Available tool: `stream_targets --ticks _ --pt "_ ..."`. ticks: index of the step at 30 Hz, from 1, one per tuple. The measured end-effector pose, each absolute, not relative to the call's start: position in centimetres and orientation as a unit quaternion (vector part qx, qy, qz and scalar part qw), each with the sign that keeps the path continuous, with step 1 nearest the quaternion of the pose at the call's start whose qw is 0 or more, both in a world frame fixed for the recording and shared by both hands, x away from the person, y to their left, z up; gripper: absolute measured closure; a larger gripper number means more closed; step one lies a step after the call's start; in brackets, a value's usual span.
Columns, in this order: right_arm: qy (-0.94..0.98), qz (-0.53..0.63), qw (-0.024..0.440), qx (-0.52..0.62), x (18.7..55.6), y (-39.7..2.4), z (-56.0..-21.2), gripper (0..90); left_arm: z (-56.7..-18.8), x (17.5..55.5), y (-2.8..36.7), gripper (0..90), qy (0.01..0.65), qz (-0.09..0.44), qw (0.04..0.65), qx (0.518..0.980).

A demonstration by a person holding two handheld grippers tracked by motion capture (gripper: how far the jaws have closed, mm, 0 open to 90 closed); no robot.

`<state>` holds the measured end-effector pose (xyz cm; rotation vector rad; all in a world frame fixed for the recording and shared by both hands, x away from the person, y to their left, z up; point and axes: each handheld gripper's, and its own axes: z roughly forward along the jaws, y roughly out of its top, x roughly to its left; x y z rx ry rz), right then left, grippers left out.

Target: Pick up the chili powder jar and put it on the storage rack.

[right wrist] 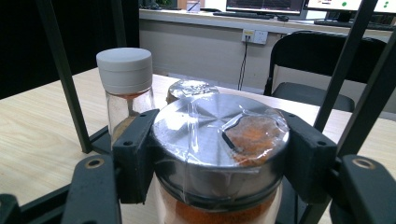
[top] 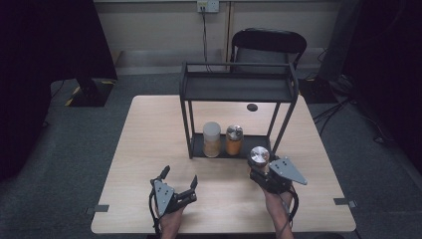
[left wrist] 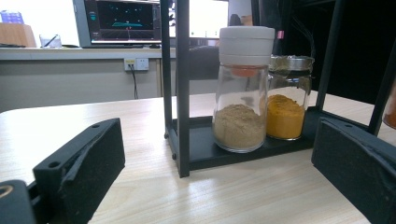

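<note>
Third jar held at the rack's right front corner.

My right gripper (right wrist: 219, 154) has its fingers (right wrist: 135, 154) clenched on the red jar (top: 259, 156), pressing just below its metal lid so the smooth glass cannot slip, and I hold it upright to keep the powder from the lid. It hangs just beside the rack's (top: 239, 87) right front post, near the surface's (top: 149, 149) right front part, in line with the free end of the lower shelf. That shelf already carries the white-capped jar (left wrist: 243, 88) of tan powder and the yellow jar (left wrist: 287, 98), standing touching, so the space to their right looks meant for mine. The lid is brushed steel under crinkled clear film. My left gripper (top: 179, 178) rests near the front edge, fingers released and empty, their black pads scuffed.
</note>
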<state>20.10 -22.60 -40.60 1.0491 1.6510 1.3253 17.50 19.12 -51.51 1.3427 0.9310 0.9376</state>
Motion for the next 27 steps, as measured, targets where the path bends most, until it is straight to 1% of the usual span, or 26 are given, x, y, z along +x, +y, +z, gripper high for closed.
stream_targets --ticks 27 --pt "0.650 0.519 0.386 0.399 22.2 -21.9 -39.9 35.0 -51.5 17.5 19.2 2.1 0.399 0.402 0.588 0.577"
